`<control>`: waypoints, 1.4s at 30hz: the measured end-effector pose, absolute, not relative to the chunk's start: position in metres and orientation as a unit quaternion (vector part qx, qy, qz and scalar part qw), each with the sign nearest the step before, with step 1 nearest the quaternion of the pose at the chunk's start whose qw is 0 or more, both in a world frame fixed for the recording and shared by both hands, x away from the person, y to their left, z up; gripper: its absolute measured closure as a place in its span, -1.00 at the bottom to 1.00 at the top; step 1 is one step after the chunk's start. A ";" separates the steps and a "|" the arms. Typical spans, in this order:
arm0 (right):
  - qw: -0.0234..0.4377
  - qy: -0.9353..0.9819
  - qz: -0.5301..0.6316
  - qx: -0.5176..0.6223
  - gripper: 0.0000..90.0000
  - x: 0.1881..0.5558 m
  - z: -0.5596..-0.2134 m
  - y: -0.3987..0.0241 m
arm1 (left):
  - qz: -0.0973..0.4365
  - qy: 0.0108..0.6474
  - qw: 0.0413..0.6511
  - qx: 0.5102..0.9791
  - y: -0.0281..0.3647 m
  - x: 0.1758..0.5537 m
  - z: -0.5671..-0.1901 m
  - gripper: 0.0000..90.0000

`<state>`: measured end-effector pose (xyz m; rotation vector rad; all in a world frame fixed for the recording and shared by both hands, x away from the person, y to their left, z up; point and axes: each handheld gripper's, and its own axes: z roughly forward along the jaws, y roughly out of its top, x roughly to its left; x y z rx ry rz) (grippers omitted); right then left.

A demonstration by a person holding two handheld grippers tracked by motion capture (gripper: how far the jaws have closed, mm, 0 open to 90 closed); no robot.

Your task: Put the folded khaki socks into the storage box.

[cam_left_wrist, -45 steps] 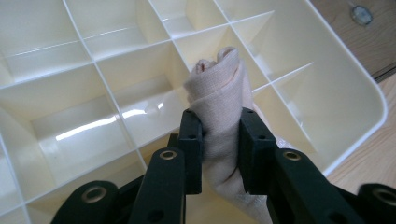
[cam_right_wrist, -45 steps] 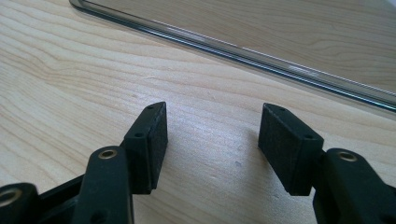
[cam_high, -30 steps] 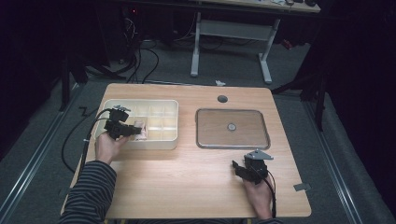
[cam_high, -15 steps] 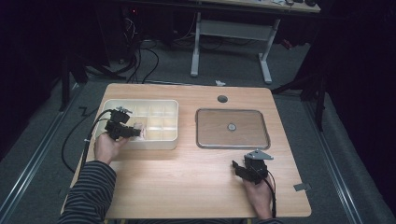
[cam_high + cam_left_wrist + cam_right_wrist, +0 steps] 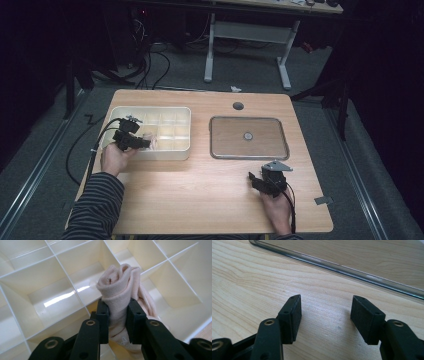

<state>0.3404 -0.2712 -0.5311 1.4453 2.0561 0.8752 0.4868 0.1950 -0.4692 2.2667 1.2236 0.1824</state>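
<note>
While the left gripper (image 5: 117, 312) pinches a rolled pale-pink cloth (image 5: 122, 290) over the cream divided box (image 5: 172, 150), near its front-left cells, the right gripper (image 5: 325, 317) rests low on the wooden table (image 5: 200, 195), jaws spread wide with nothing between them, just short of the metal-rimmed tray (image 5: 248, 137).

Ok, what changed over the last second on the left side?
Little. The left tongs shifted slightly toward the person over the divided box and stay shut on the rolled pink cloth. The right tongs stayed open, resting on the table in front of the tray.
</note>
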 end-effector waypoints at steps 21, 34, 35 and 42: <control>0.238 0.750 0.319 0.528 -0.06 0.340 -0.531 -0.271 | 0.085 0.438 0.261 0.856 0.189 0.483 -0.471 0.56; 0.237 0.751 0.320 0.527 -0.07 0.340 -0.531 -0.271 | 0.085 0.455 0.291 0.837 0.194 0.479 -0.460 0.15; 0.237 0.751 0.320 0.527 -0.07 0.340 -0.531 -0.271 | 0.088 0.459 0.299 0.832 0.195 0.478 -0.457 0.15; 0.237 0.751 0.320 0.527 -0.07 0.340 -0.531 -0.271 | 0.106 0.472 0.337 0.808 0.199 0.476 -0.446 0.16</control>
